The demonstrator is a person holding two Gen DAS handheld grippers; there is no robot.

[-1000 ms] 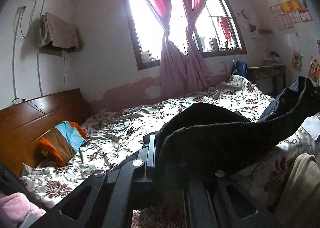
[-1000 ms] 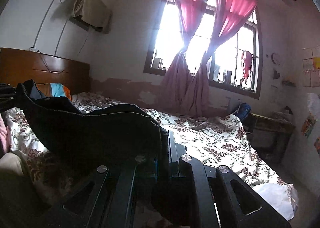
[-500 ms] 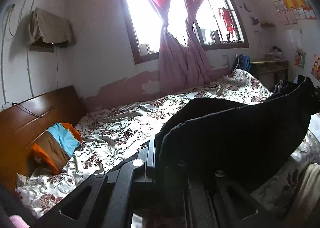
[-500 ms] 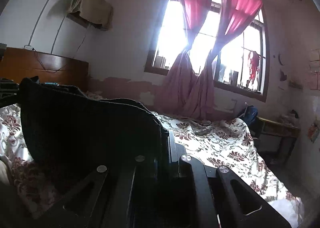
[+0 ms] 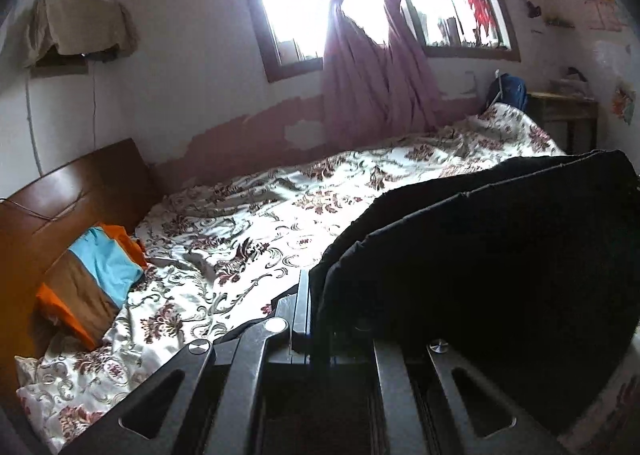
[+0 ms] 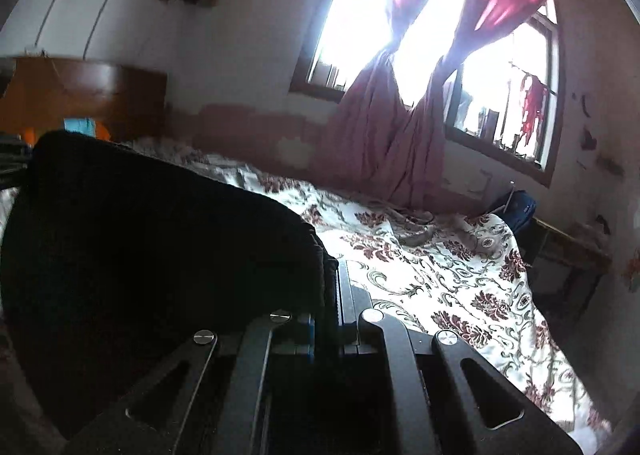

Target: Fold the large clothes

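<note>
From the left wrist, the left gripper has its fingers pinched tight on the doubled edge of a black garment, which stretches away to the right, raised above the floral bedspread; holding one end this way probably keeps the cloth taut and off the bed for a fold. A striped orange-and-blue pillow lies by the wooden headboard. From the right wrist, the right gripper likewise clamps the garment's other end, the cloth spreading leftward, so the two grips share the span between them.
</note>
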